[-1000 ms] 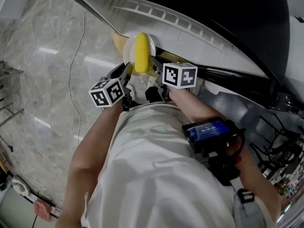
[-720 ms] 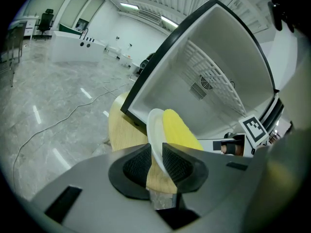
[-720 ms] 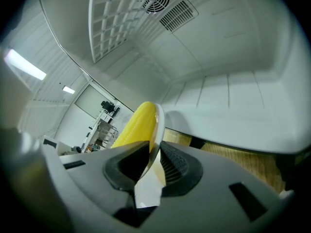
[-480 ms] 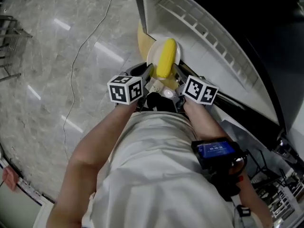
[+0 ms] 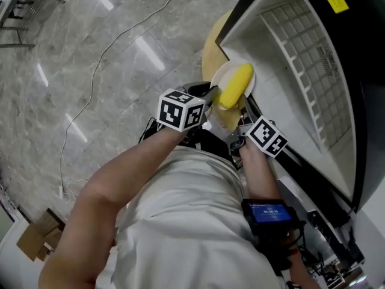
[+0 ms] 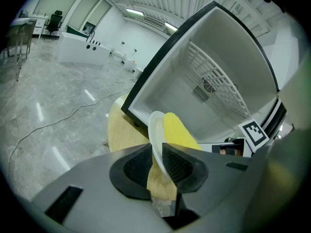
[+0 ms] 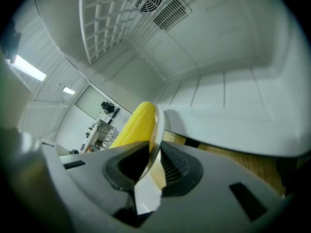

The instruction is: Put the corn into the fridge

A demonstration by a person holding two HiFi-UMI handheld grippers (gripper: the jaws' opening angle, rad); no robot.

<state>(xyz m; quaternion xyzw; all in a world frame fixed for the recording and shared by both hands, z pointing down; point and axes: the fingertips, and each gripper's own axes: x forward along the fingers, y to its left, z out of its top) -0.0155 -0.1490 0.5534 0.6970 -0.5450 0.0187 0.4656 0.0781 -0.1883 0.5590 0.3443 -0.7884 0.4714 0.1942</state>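
- Facing the open fridge, we risk clipping its front edge with the plate as we reach in.
- Our white plate hangs by opposite rims: the left gripper and the right gripper are each nearly closed on its thin edge, so uneven lifting would tilt it.
- The corn lies loose on the plate, just outside the fridge, and we judge any tilt could roll it off.

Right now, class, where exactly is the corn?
In the head view, upper centre, the corn lies on a white plate. The left gripper and right gripper hold the plate by its rim, just in front of the open fridge.
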